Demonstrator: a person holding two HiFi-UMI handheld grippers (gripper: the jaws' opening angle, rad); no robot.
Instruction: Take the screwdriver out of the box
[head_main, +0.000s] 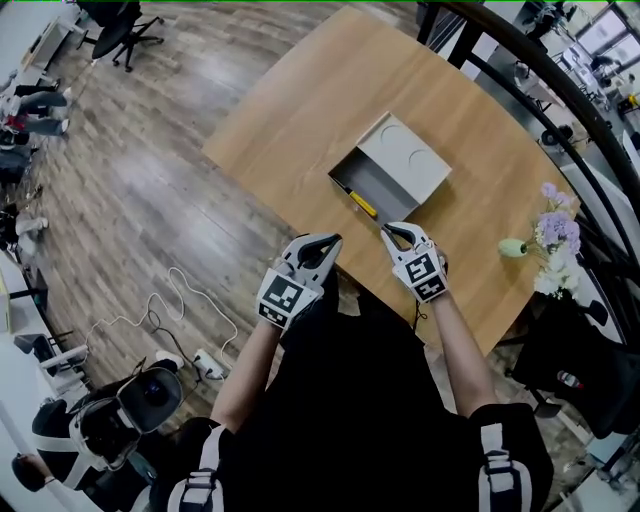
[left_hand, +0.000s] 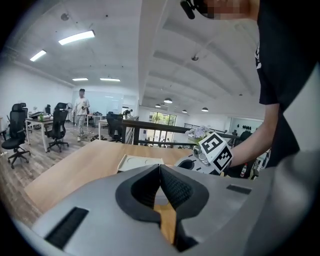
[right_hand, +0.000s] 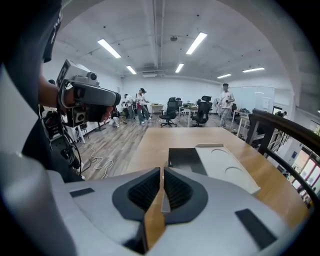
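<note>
1. Both forearms reach forward from the person's body, bare below black sleeves. They hold the two tongs side by side at the near edge of the wooden table (head_main: 300, 110).
2. The left gripper (head_main: 324, 241) points ahead and slightly down, its tips about level with the table edge. In its own view its jaws are clenched together with nothing between them.
3. The right gripper (head_main: 393, 232) is just beside the left one, to its right, and tilts down more steeply. Its tips are over the table, just short of the box (head_main: 385, 188). Its jaws are also pressed together and empty.
4. The grey box stands open directly ahead of the right gripper, and ahead and to the right of the left one.
5. Its lid (head_main: 408, 158), which has two round recesses, is swung back on the side away from the tongs.
6. The screwdriver (head_main: 360, 203), with a yellow handle, lies along the box's near side, the side closest to both tongs. It is just ahead of the gap between them, and neither gripper touches it.
7. Apart from the screwdriver, the box's dark interior looks bare.
8. A small green vase (head_main: 512, 247) with pale flowers stands on the table well to the right of the right gripper.
</note>
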